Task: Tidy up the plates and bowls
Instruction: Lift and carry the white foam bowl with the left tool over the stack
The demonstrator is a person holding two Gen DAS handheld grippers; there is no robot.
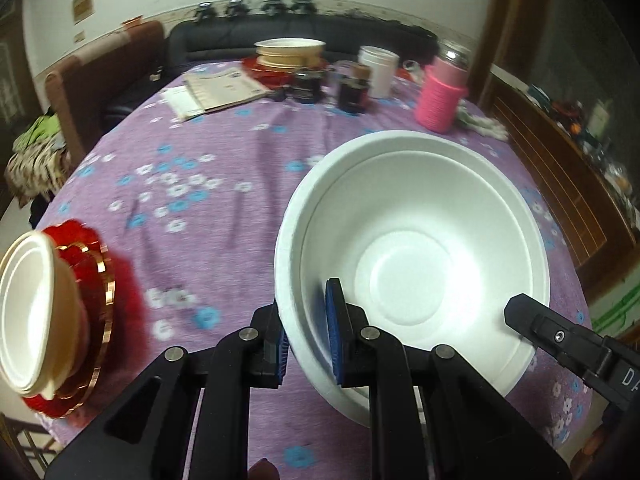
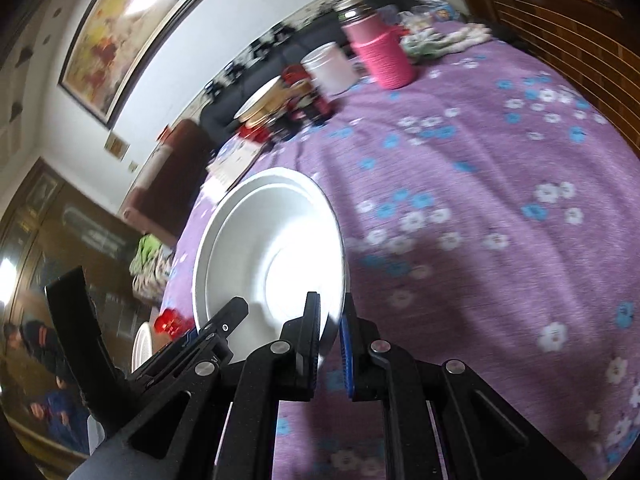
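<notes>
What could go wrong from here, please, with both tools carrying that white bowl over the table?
1. The left tool and right tool each pinch only the thin rim of the white bowl; uneven pulling could crack or bend it.
2. The bowl is tilted, so it might slip out.
3. The bowl stack on the red plates sits near the table's edge; a bump could topple it.

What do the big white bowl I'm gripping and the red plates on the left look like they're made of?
White bowl: apparently foam or moulded pulp, disposable; matte, thick rounded rim, soft moulded rings inside. Both the left gripper and the right gripper pinch its rim.
Red plates: probably paper or thin plastic party plates; glossy red with a shiny gold scalloped edge. Blur leaves this open.
</notes>
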